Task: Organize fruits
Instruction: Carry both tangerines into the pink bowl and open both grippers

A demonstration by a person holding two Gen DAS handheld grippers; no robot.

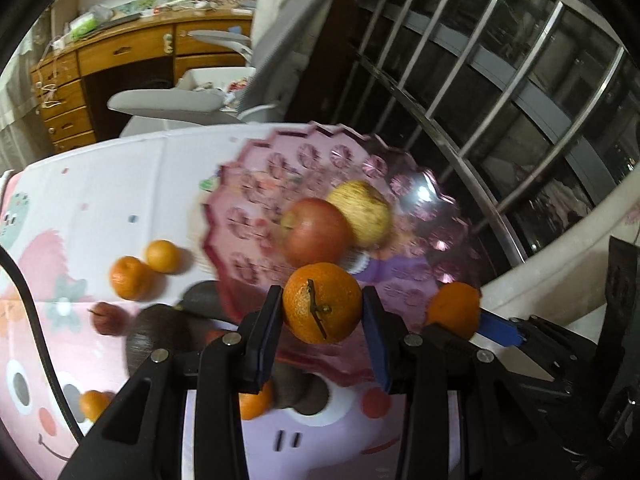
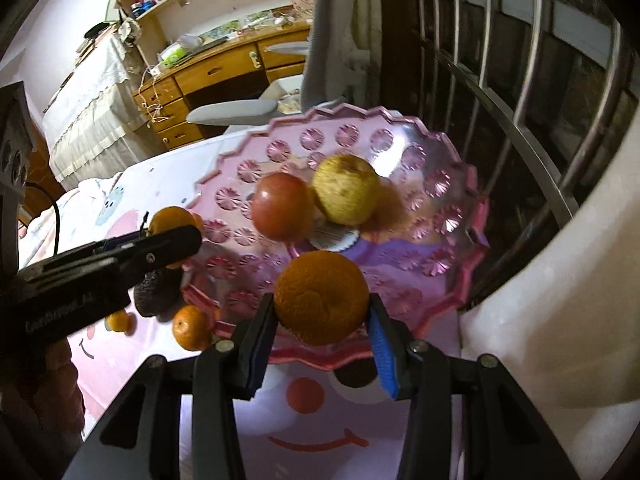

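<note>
A pink scalloped plastic plate (image 1: 256,184) (image 2: 452,280) stands on the cartoon-print mat and holds a red apple (image 1: 318,232) (image 2: 282,210) and a yellow apple (image 1: 362,212) (image 2: 346,190). My left gripper (image 1: 322,308) is shut on a mandarin with a stem (image 1: 322,302), held above the plate's near rim. My right gripper (image 2: 322,308) is shut on another mandarin (image 2: 322,298), also above the near rim. In the left wrist view the right gripper's mandarin (image 1: 454,310) shows at right. In the right wrist view the left gripper (image 2: 172,240) shows at left.
Loose mandarins (image 1: 130,276) (image 1: 162,256) (image 2: 192,328), a small red fruit (image 1: 108,318) and dark avocados (image 1: 160,336) (image 2: 154,292) lie on the mat left of the plate. A grey chair (image 1: 172,100) and wooden desk (image 1: 120,52) stand behind. A metal window grille (image 1: 500,92) is at right.
</note>
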